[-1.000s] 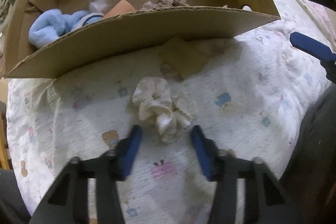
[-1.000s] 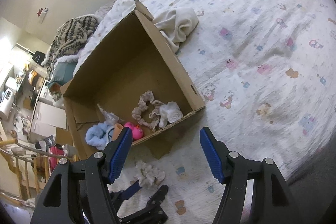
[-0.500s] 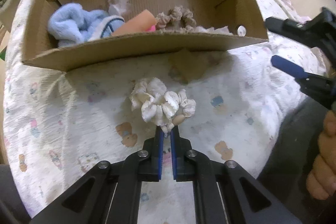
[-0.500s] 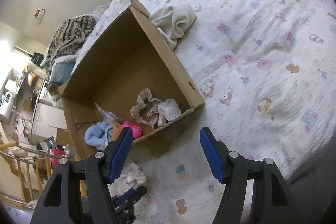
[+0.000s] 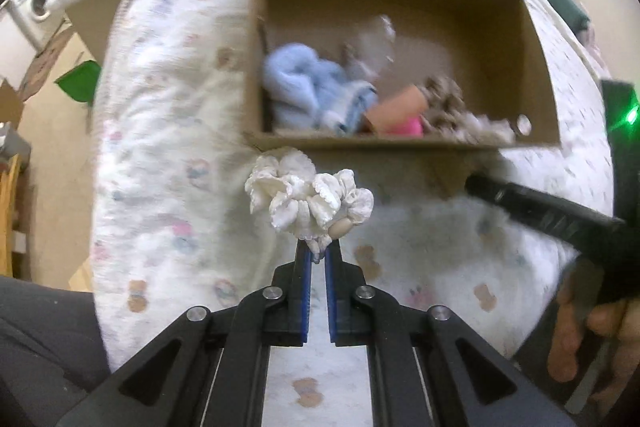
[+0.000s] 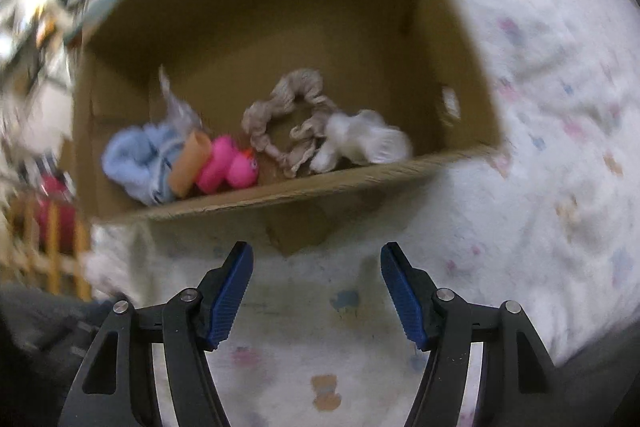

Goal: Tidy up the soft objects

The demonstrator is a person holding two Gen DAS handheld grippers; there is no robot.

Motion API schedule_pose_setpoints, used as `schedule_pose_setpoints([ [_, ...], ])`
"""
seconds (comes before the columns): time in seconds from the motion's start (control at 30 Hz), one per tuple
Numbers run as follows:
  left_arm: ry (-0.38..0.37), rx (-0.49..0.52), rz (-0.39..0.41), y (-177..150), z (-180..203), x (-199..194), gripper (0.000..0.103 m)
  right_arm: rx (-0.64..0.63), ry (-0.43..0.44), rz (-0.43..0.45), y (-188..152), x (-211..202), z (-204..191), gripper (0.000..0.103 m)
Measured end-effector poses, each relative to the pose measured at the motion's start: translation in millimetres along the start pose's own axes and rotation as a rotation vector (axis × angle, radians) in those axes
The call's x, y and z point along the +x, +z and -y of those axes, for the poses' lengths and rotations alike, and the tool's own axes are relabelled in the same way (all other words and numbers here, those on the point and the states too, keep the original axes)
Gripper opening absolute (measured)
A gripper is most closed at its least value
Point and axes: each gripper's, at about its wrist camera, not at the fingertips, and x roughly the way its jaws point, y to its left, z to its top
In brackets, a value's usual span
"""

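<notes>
- Left gripper (image 5: pixel 316 253) is closed nearly to contact on the lower edge of the white scrunchie (image 5: pixel 308 199), so the ruffled body stands clear above the fingers, off the bed (image 5: pixel 168 155), just short of the box's near wall.
- Right gripper (image 6: pixel 316 291) is spread wide and holds nothing; it faces the box opening.
- Cardboard box (image 6: pixel 360 179) rests on the bed, open side up, as the collection point.
- Blue cloth (image 6: pixel 136 155), pink toy (image 6: pixel 228 167), beige scrunchie (image 6: pixel 288 115) and white cloth (image 6: pixel 364 141) lie inside against the near wall.
- Likely next step: carry the white scrunchie over that wall and release.
</notes>
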Motion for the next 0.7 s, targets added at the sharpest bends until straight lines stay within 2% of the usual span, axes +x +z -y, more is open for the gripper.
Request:
schedule_pose_setpoints([
  [0.1, 0.021, -0.023, 0.024, 4.2, -5.1, -2.0, 0.006, -0.069, -0.042, -0.001, 3.6, 11.9, -14.8, 0.07],
  [0.23, 0.016, -0.053, 0.028, 7.9, -21.6, -5.2, 0.006, -0.081, -0.075, 0.0, 8.6, 28.0, -20.1, 0.069],
  [0.43, 0.018, -0.064, 0.031, 14.0, -21.2, 0.5, 0.006, -0.067, -0.079, 0.022, 12.7, 40.2, -22.8, 0.046],
  [0.47, 0.02, -0.063, 0.033, 14.2, -20.7, 1.0, 0.006, -0.072, -0.075, 0.023, 12.8, 41.5, -24.0, 0.034],
  [0.53, 0.023, -0.061, 0.033, 14.4, -19.3, 2.2, 0.006, -0.074, -0.056, 0.024, 11.7, 41.3, -26.6, 0.025],
  [0.57, 0.023, -0.06, 0.033, 14.1, -18.8, 2.5, 0.006, -0.081, -0.045, 0.022, 11.1, 41.6, -29.0, 0.014],
  [0.7, 0.03, -0.056, 0.039, 13.9, -17.5, 2.9, 0.006, -0.087, -0.015, 0.02, 5.7, 40.1, -36.5, 0.01],
])
